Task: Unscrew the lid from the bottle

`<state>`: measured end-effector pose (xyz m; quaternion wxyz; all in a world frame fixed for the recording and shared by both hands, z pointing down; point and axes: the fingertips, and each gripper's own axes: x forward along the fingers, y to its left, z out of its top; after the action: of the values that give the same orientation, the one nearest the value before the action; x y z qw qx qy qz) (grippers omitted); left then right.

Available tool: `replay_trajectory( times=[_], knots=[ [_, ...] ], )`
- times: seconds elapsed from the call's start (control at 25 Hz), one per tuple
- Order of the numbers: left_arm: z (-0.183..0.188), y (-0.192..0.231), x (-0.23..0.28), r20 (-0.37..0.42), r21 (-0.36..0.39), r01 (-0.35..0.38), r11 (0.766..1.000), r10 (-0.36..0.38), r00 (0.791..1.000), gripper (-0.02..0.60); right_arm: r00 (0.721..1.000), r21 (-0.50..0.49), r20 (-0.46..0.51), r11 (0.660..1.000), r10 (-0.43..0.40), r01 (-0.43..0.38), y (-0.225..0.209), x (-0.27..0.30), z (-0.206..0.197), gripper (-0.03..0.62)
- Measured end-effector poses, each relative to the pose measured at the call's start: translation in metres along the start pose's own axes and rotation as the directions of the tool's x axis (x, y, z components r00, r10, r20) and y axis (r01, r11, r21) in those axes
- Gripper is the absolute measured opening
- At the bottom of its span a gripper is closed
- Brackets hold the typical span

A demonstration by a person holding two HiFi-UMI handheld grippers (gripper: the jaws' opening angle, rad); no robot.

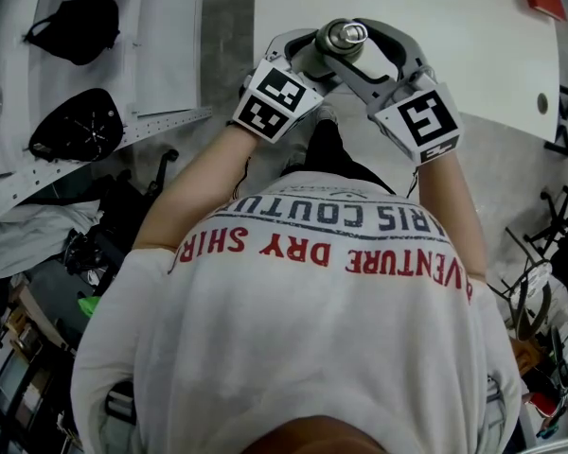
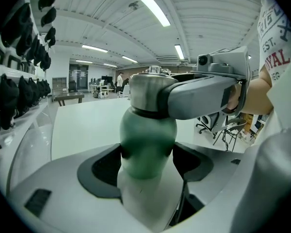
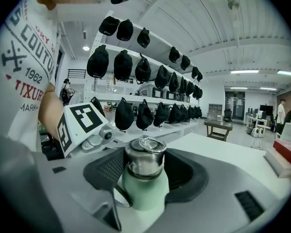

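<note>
1. The bottle (image 2: 148, 144), pale green with a silver lid (image 3: 144, 155), is held roughly upright between both grippers, at twelve o'clock from the person's chest in the head view, over the near edge of a white table (image 1: 454, 26).
2. The left gripper (image 1: 314, 53) reaches in from seven o'clock in the head view. Its dark pads are clamped on the green body just under the lid, one at the bottle's nine o'clock and one at its three o'clock in the left gripper view.
3. The right gripper (image 3: 143, 165) comes in from five o'clock in the head view. Its jaws are closed around the lid, with a ribbed pad against the lid's nine o'clock side and the other pad against its three o'clock side.
4. In the left gripper view a grey jaw of the right gripper crosses from three o'clock and wraps the lid.
5. Black caps (image 3: 123, 64) sit in rows on a white shelf rack (image 3: 150, 101), from ten to one o'clock in the right gripper view.
6. The person's white shirt (image 1: 312, 329) with red lettering fills six o'clock of the head view
</note>
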<state>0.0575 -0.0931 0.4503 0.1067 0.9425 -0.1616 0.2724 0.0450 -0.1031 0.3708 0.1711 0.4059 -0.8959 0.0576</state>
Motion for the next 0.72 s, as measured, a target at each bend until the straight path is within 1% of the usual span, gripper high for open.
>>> replay_trajectory(
  times=[0.2, 0.4, 0.56, 0.72],
  knots=[
    [-0.0002, 0.0013, -0.0002, -0.017, 0.034, 0.05, 0.998, -0.049, 0.999, 0.35, 0.995, -0.046, -0.024, 0.994, 0.101, -0.102, 0.0015, 0.0003, -0.0005, 0.252],
    [0.0, 0.0029, -0.0009, -0.054, 0.084, 0.12, 0.989, -0.116, 0.992, 0.35, 0.979, -0.097, -0.054, 0.975, 0.196, -0.2, 0.0031, 0.0016, 0.0008, 0.252],
    [0.0005, 0.0035, -0.0005, -0.079, 0.126, 0.184, 0.975, -0.175, 0.981, 0.35, 0.956, -0.121, -0.067, 0.949, 0.285, -0.291, 0.0035, 0.0017, 0.002, 0.251],
    [0.0016, 0.004, 0.0002, -0.102, 0.168, 0.245, 0.955, -0.231, 0.968, 0.35, 0.921, -0.132, -0.078, 0.912, 0.382, -0.389, 0.0036, 0.0016, 0.0044, 0.252]
  ],
)
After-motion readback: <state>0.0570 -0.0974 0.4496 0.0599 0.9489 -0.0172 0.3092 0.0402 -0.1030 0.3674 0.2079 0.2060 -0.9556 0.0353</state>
